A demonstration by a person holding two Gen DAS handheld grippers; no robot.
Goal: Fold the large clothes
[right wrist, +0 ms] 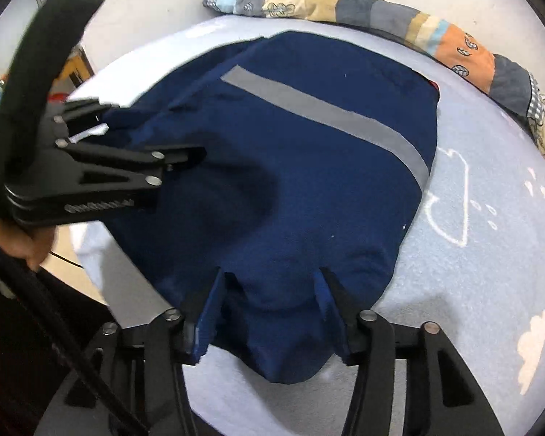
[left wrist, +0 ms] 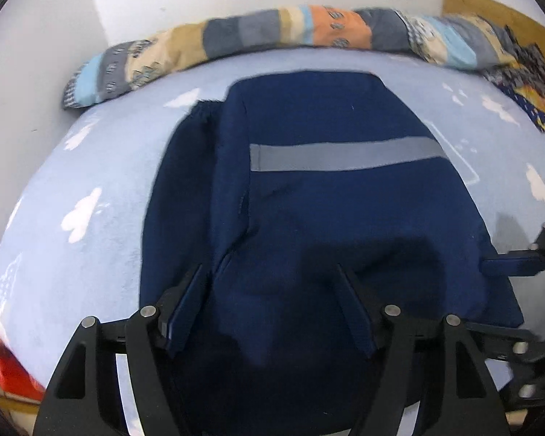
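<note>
Both sets of fingers, left gripper (left wrist: 269, 305) and right gripper (right wrist: 272, 301), spread apart over the folded navy garment (left wrist: 327, 200), gripping nothing. Spread flat on the blue bed (left wrist: 72, 261). Near hem cut off by gripper frames.

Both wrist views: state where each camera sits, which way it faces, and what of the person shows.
Left wrist: sits on the left gripper, looking down its open fingers at the navy garment on the cloud-print sheet; the right gripper shows at the right edge.
Right wrist: sits on the right gripper, looking down on the garment's near edge; the left gripper and a hand show at left.
Shared: garment, grey stripe, sheet, patchwork quilt.
</note>
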